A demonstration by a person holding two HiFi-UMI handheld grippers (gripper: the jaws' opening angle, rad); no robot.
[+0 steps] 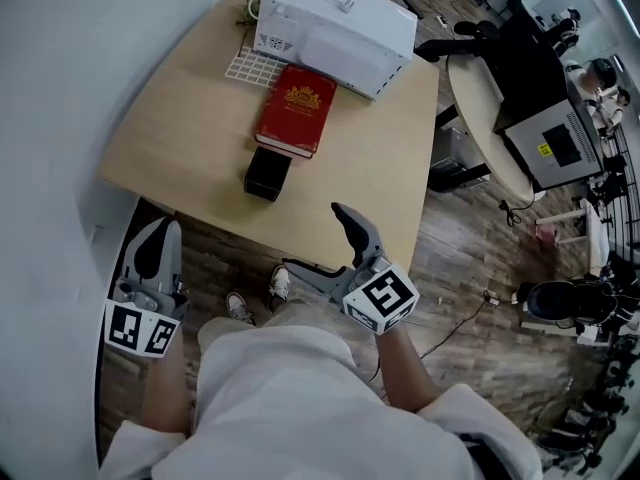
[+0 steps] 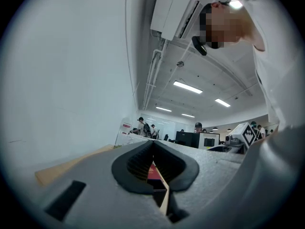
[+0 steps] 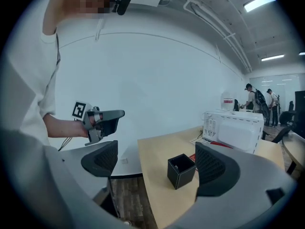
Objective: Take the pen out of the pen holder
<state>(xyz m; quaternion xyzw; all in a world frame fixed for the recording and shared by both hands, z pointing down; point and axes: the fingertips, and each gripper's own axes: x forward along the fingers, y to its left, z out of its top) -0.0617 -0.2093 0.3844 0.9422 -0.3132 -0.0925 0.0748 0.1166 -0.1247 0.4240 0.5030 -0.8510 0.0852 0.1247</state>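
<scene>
The black square pen holder (image 1: 268, 174) stands on the light wooden table (image 1: 180, 118), near its front edge. Its inside looks dark, and no pen shows clearly in any view. My right gripper (image 1: 312, 238) is open at the table's front edge, a short way in front of and to the right of the holder. In the right gripper view the holder (image 3: 181, 171) sits ahead between the spread jaws of that gripper (image 3: 157, 163), untouched. My left gripper (image 1: 160, 230) is shut with nothing in it, held low off the table's left corner. It also appears as the left gripper (image 3: 110, 119) (image 2: 153, 149).
A red book (image 1: 297, 108) lies just behind the holder. A white appliance (image 1: 335, 28) and a gridded sheet (image 1: 255, 65) are farther back. A wall runs along the left. A round table (image 1: 490, 98) and office chairs stand to the right on the wood floor.
</scene>
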